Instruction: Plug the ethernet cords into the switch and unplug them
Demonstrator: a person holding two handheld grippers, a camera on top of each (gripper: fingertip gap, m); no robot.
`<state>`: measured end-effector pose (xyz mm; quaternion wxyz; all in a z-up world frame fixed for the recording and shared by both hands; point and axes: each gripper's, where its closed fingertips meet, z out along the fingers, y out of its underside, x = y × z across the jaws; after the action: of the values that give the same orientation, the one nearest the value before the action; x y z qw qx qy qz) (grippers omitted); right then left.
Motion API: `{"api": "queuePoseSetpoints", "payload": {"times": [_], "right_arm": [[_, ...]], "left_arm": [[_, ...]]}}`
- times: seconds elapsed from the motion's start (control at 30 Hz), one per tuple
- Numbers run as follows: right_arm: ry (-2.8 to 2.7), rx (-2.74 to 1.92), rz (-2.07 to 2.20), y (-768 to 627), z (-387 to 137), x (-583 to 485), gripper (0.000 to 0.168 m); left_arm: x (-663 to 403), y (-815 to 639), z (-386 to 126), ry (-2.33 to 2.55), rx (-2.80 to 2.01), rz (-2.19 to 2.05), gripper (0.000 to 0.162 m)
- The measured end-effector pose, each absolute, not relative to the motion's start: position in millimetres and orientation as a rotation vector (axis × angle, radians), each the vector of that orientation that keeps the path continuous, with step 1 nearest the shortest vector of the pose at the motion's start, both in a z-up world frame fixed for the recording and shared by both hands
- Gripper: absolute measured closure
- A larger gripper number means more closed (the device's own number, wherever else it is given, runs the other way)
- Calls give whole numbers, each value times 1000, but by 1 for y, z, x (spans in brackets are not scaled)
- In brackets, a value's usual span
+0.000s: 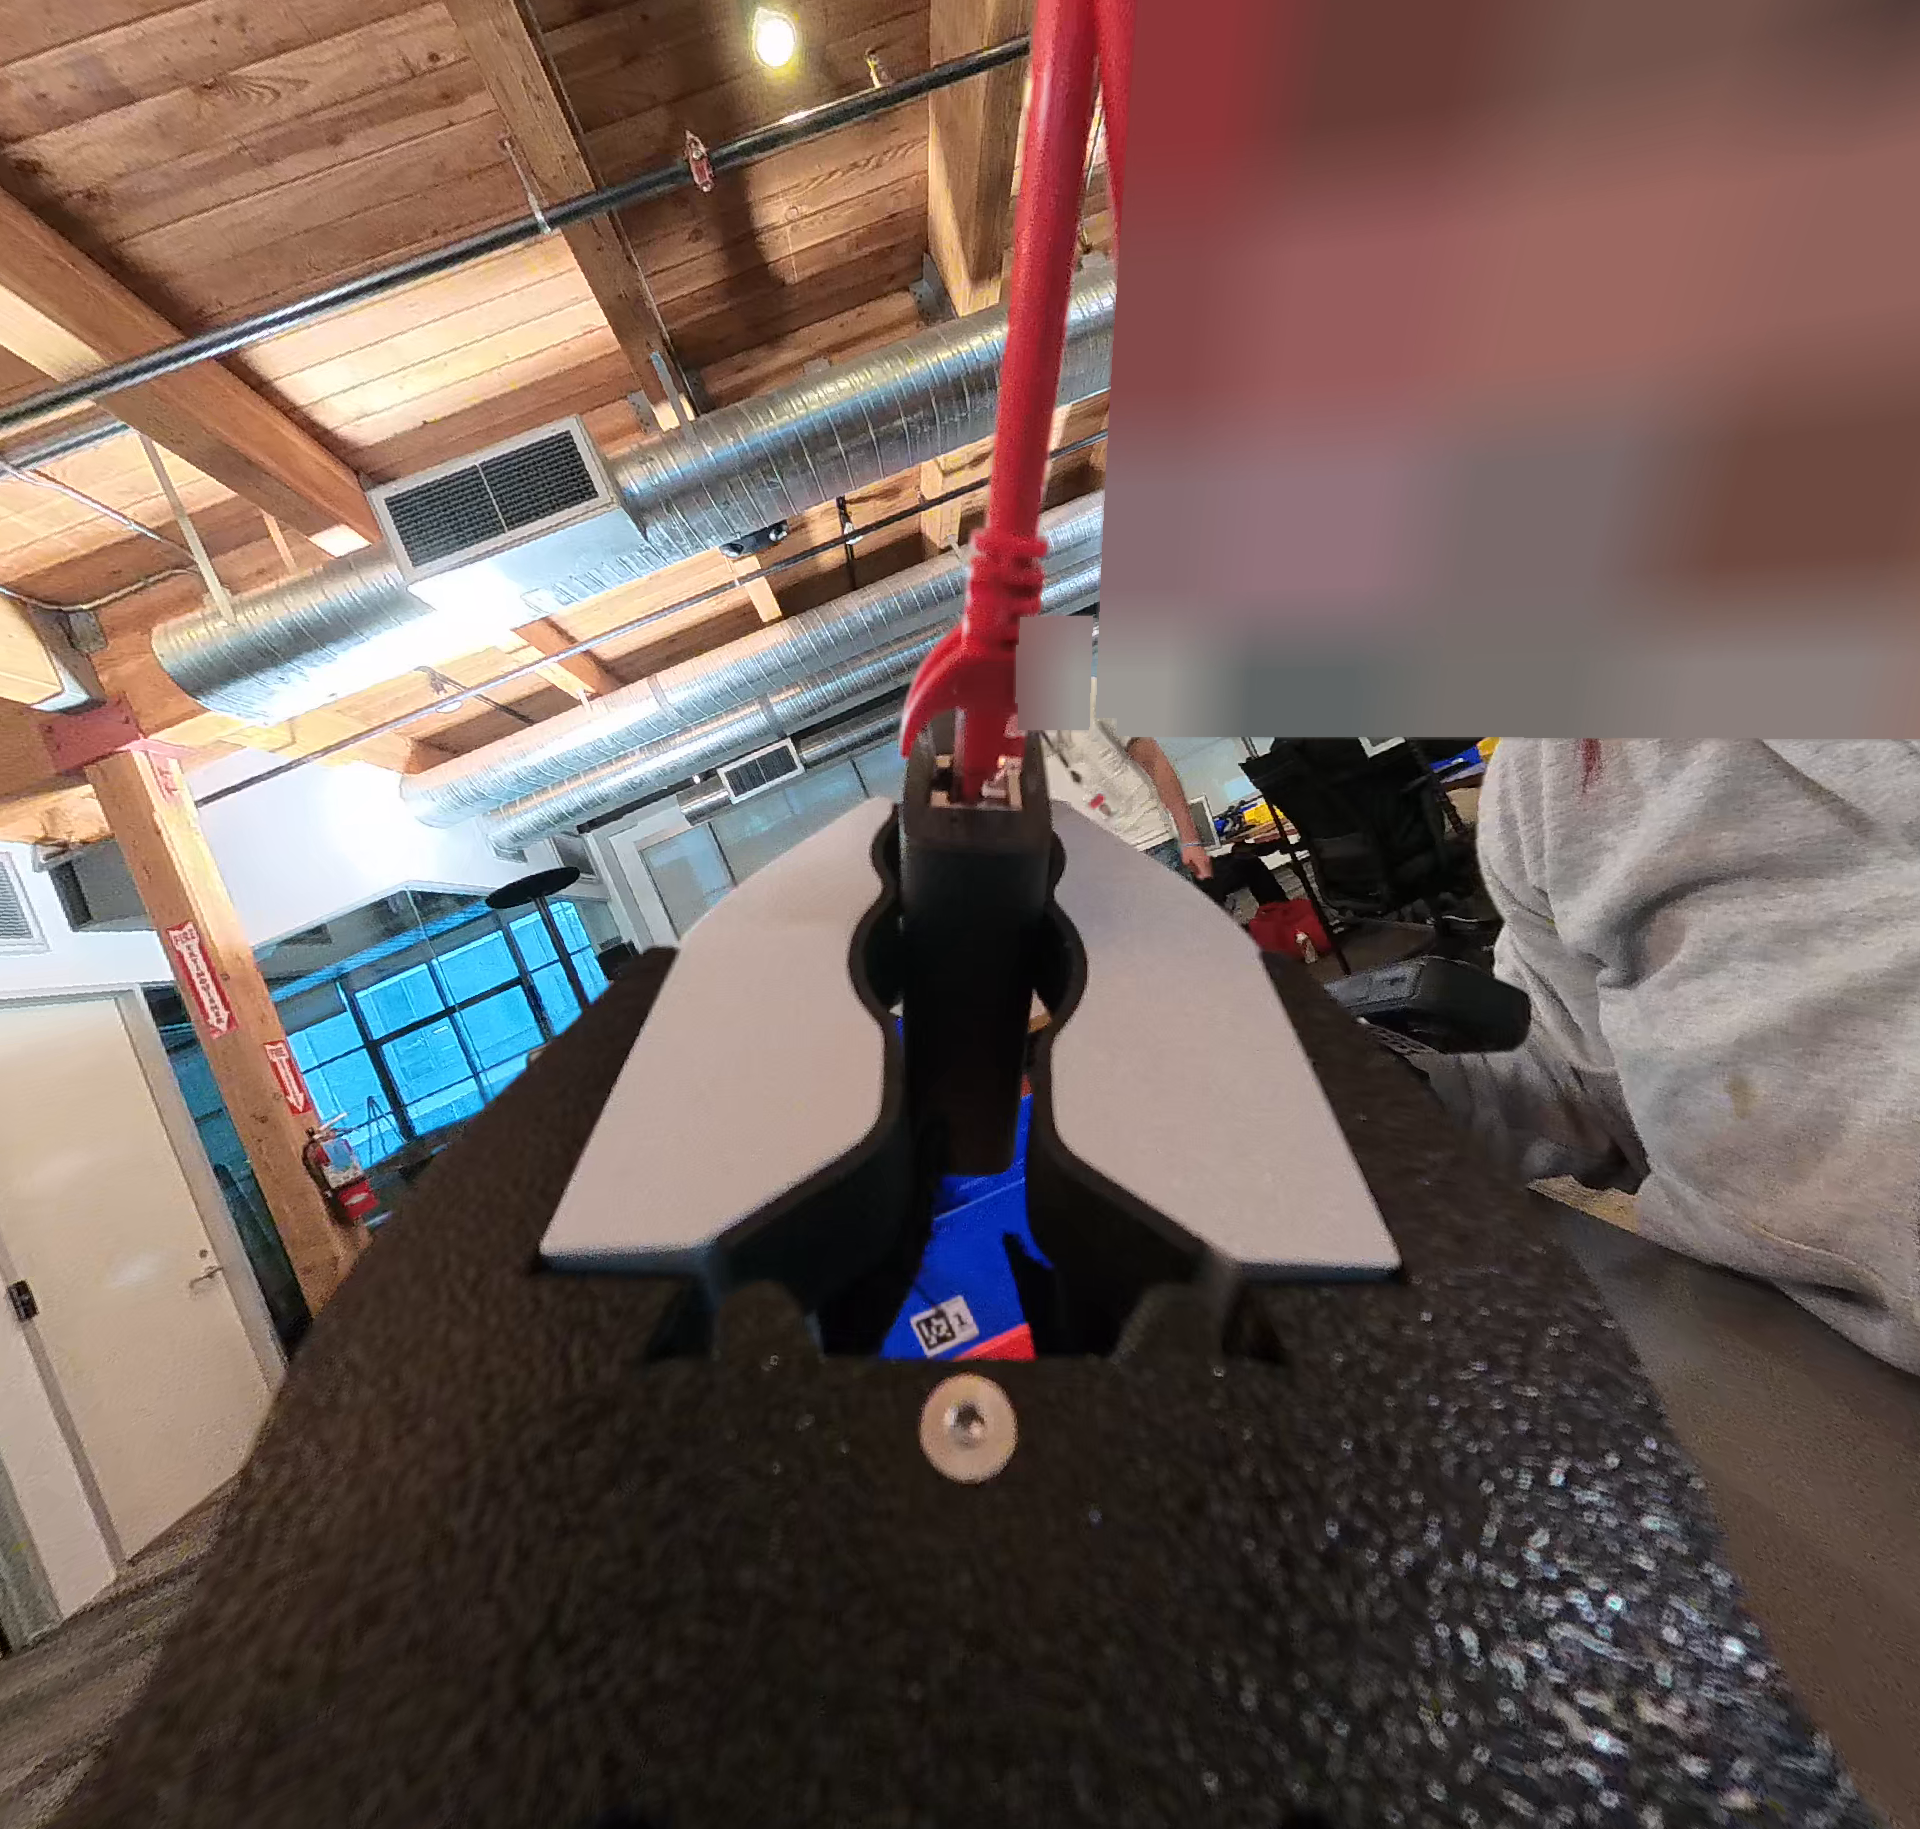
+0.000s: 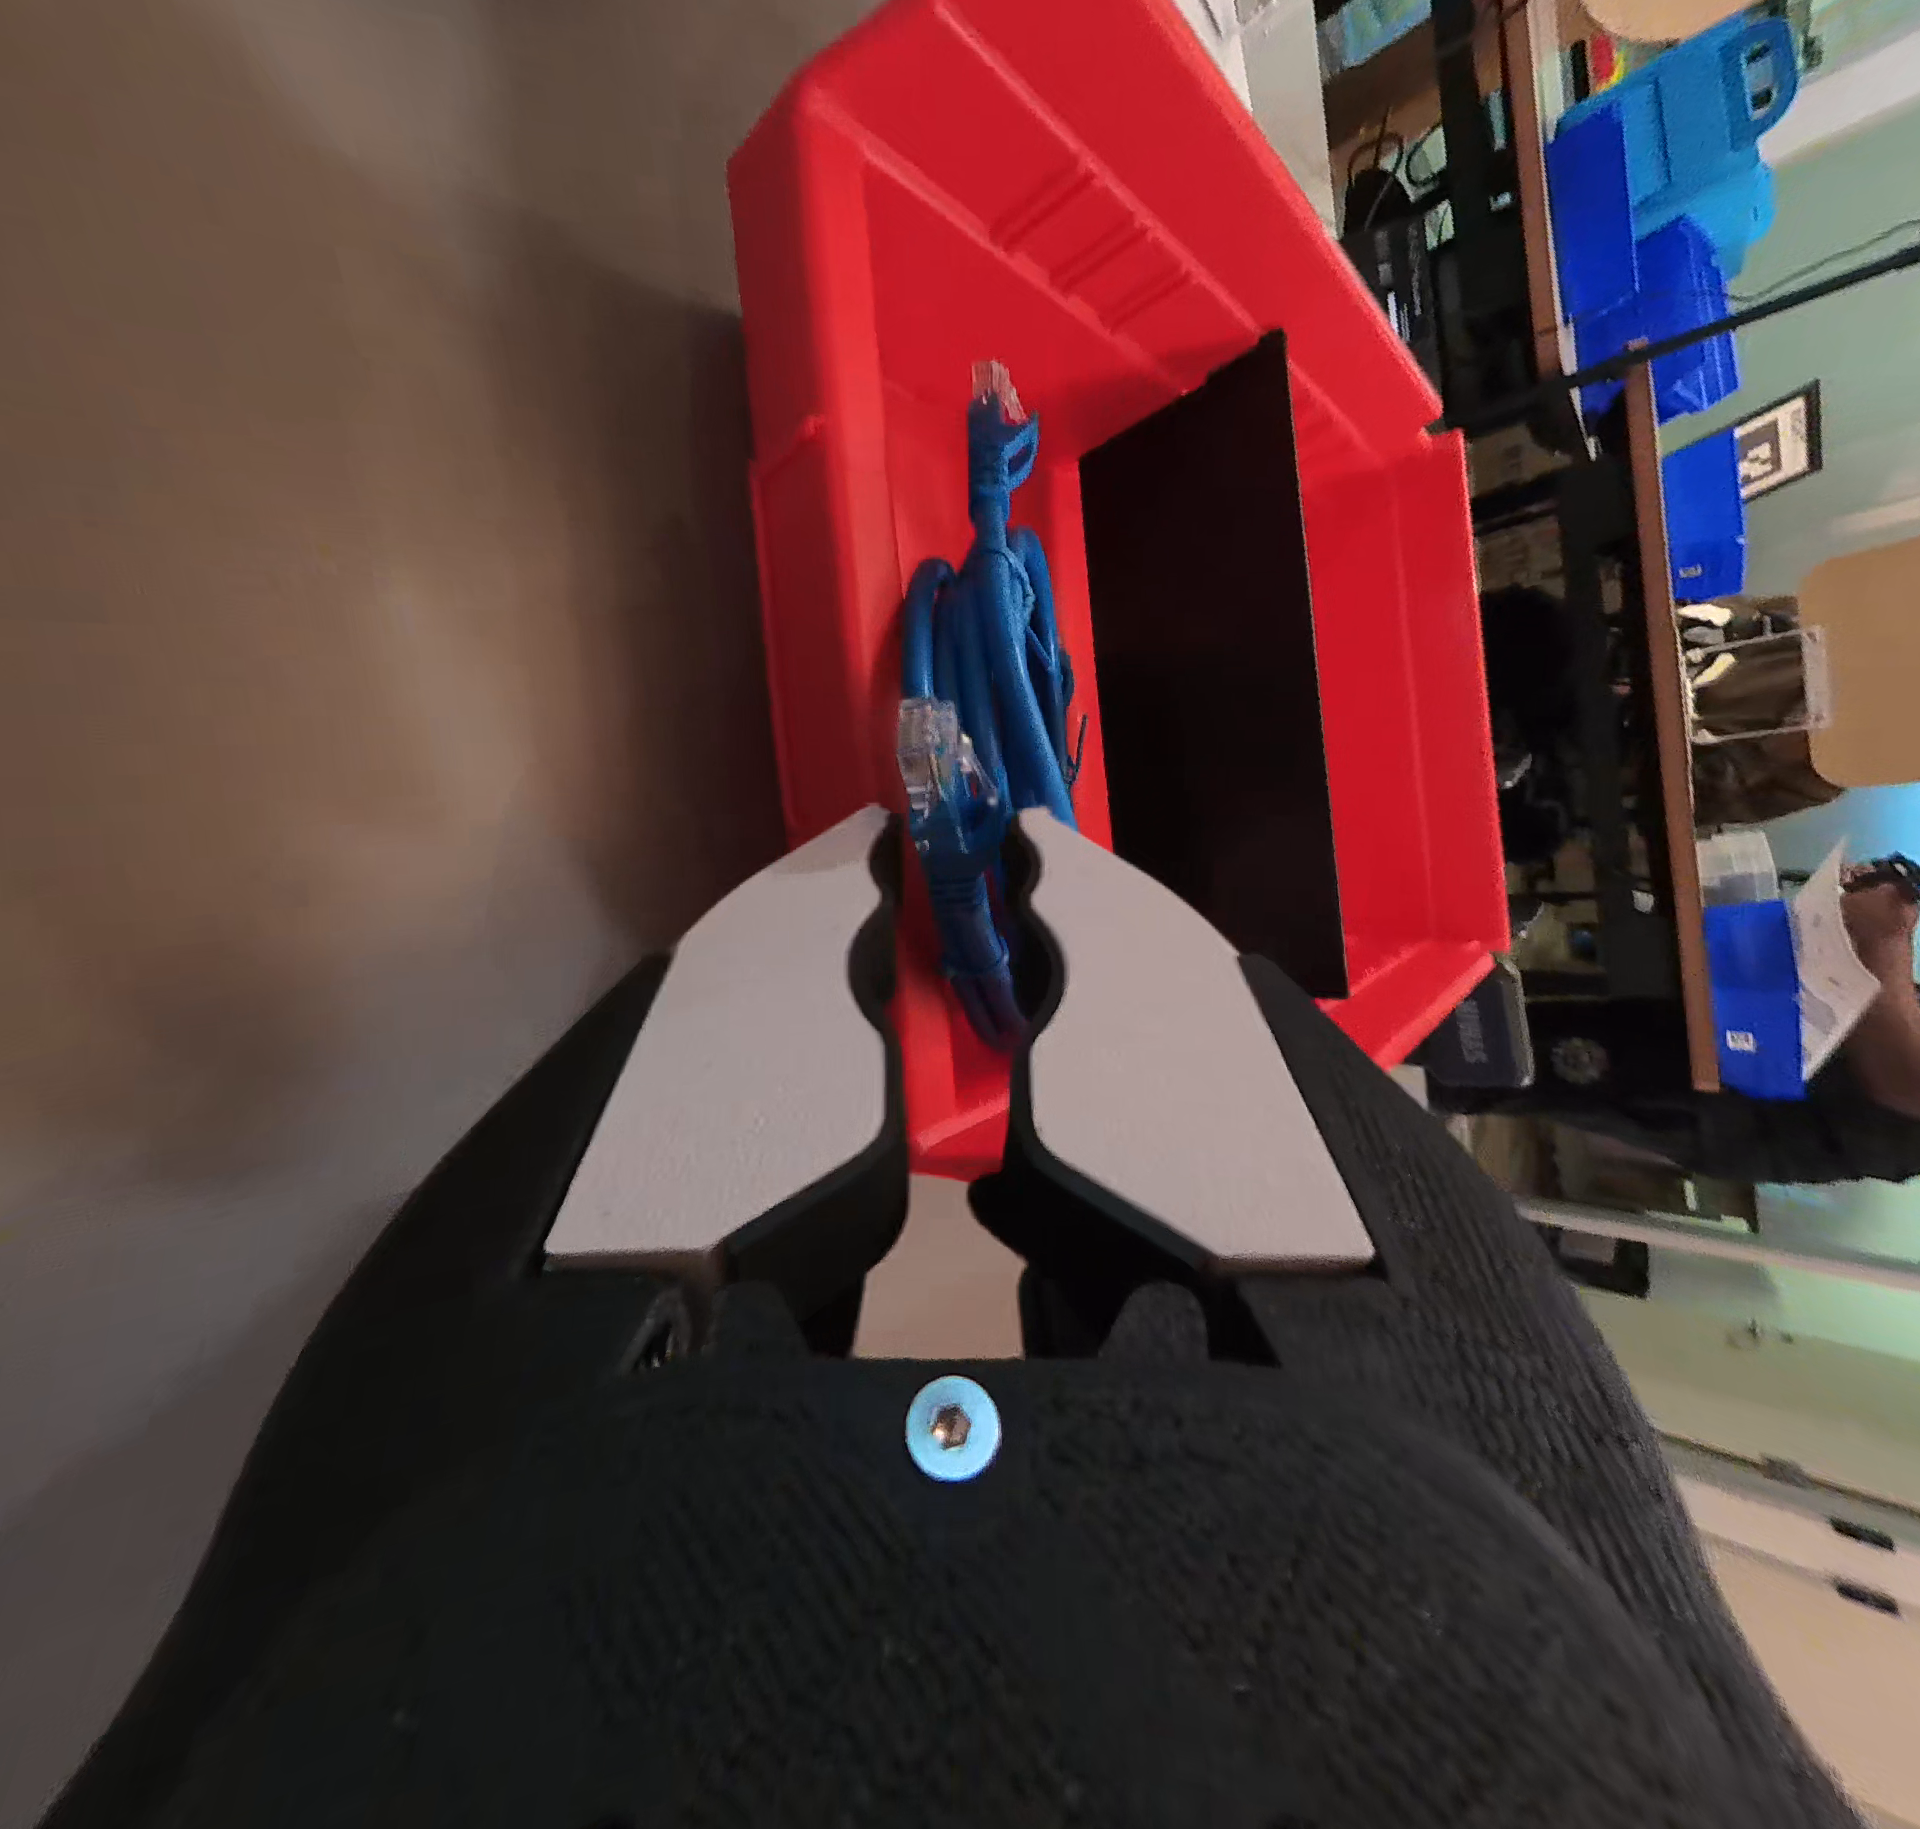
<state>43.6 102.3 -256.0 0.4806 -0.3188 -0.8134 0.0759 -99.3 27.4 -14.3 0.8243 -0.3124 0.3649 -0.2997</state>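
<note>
- Left gripper (image 1: 971, 906) is clamped on a black block (image 1: 971, 948) standing along its fingers — a red cable (image 1: 1044, 325) plugs into the block's far end and runs straight up
- Right gripper (image 2: 951, 886) pinches a coiled blue cable (image 2: 982, 667) near one plug, the coil's length running ahead over the red bin (image 2: 1049, 252) on the desk (image 2: 364, 532)

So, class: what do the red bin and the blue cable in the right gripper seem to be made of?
Red bin: likely moulded plastic, smooth, slightly glossy, with ribbed walls.
Blue cable: flexible rubbery jacket that bends in loops, with a clear, apparently hard plastic plug.
</note>
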Motion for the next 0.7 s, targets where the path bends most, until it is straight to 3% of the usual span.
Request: {"api": "queuePoseSetpoints", "payload": {"times": [0.17, 0.4, 0.7], "right_arm": [[-1929, -858, 246, 105, -248, 45, 157], [-1667, -967, 328, 126, -193, 39, 156], [-1487, -781, 177, 142, -135, 15, 157]], "left_arm": [[-90, 34, -20, 802, -694, -631, 141], [-69, 40, -26, 855, -743, -299, 142], [-21, 49, -86, 1037, -866, 168, 141]]}}
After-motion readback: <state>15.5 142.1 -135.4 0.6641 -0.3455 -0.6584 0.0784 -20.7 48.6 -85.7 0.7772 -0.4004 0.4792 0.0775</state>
